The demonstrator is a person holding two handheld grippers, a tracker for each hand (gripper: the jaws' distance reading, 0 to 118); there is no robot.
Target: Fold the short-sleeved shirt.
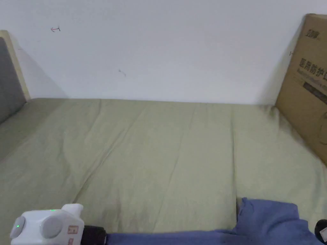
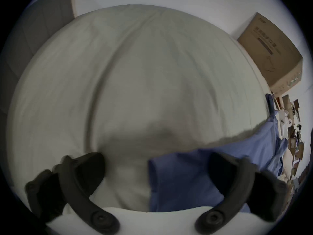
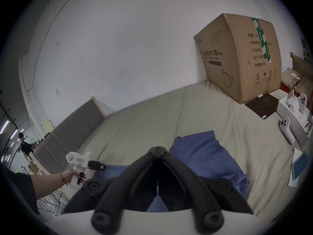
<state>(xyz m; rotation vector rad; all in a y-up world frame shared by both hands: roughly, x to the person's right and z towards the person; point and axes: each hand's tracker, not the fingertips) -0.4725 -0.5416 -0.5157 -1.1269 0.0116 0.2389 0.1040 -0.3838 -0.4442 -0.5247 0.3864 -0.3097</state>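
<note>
Head view: a pale green bed sheet [image 1: 153,153] spreads out to a white wall [image 1: 166,48], with a large cardboard box [image 1: 306,92] leaning at the right and a grey padded headboard [image 1: 8,79] at the left edge. The blue short-sleeved shirt [image 1: 265,220] lies along the near edge of the sheet, bunched higher toward the right. The white body of the left gripper [image 1: 95,235] sits at the lower left, its dark front end touching the shirt's left end; from here I cannot tell how its jaws stand. Left gripper view: the left gripper [image 2: 156,167] has its two black jaws spread wide apart above the sheet [image 2: 135,77], and a blue fold of the shirt [image 2: 177,179] lies between them, nearer the right-hand jaw, not pinched. Right gripper view: the right gripper [image 3: 157,149] has its jaws pressed together tip to tip, with the shirt [image 3: 203,154] lying on the sheet below and beyond them; no cloth shows between the tips. Farther left, a hand [image 3: 69,176] holds the left gripper [image 3: 100,166] at the shirt's far end. The box [image 3: 237,57] stands on the bed's far corner, and white controllers [image 3: 286,130] lie beside it.
</note>
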